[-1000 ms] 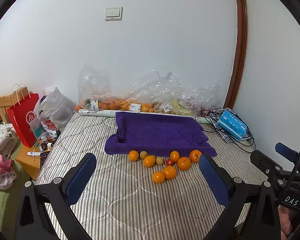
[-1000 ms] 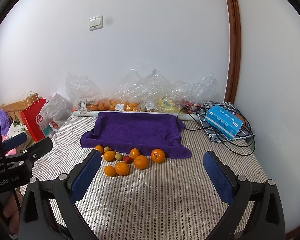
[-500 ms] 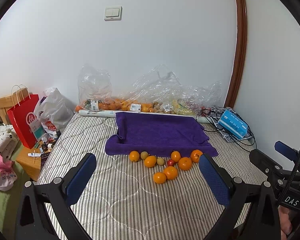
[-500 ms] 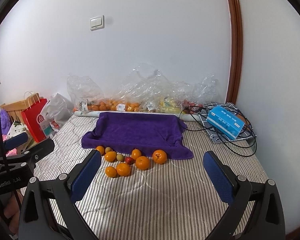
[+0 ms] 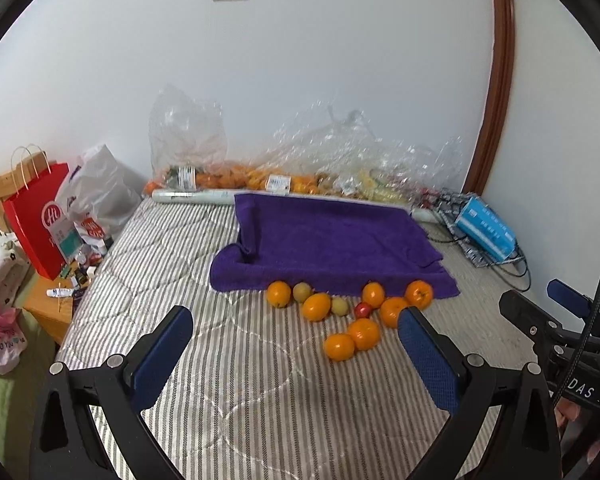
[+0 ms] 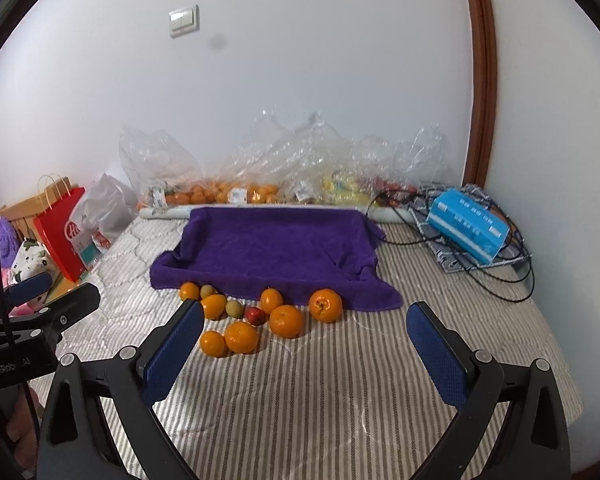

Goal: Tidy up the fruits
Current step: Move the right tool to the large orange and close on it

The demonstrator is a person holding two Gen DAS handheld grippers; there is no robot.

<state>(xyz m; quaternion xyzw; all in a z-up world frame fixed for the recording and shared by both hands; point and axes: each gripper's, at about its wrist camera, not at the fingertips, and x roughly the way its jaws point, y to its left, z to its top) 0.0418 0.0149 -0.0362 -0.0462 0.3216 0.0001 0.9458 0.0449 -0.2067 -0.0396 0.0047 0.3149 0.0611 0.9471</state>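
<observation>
Legibly printed on the other tool's body: "DAS" at the lower right of the left wrist view, "GenRob" with more letters too blurred to read at the lower left of the right wrist view. On the red paper bag (image 5: 40, 220) at the left edge, a white round logo reading "HL" or similar, not sharp enough to settle. On the blue box (image 6: 468, 230) at the right, rows of white print too small to read. White labels on the clear plastic bags (image 5: 300, 160) along the wall, unreadable as well.

Low in the left wrist view, left gripper (image 5: 296, 364) with fingers (image 5: 162, 356) spread wide, nothing between them. Low in the right wrist view, right gripper (image 6: 304, 356) likewise, fingers (image 6: 436, 356) wide apart and empty.

In the middle of both views, loose fruits (image 5: 340, 312) on the striped mattress (image 5: 260, 400), clustered just in front of the near edge of the purple towel (image 5: 332, 240): mostly oranges, two small greenish-yellow ones and one small red one (image 6: 255, 315), kinds not certain. One orange (image 5: 392, 312) partly hidden behind the right finger in the left wrist view.

Behind the towel, bagged fruit blurred by crinkled plastic. At the far left, clutter cut off by the frame edge. Under the blue box, black cables (image 6: 500, 280) and a patterned mat, partly covered.
</observation>
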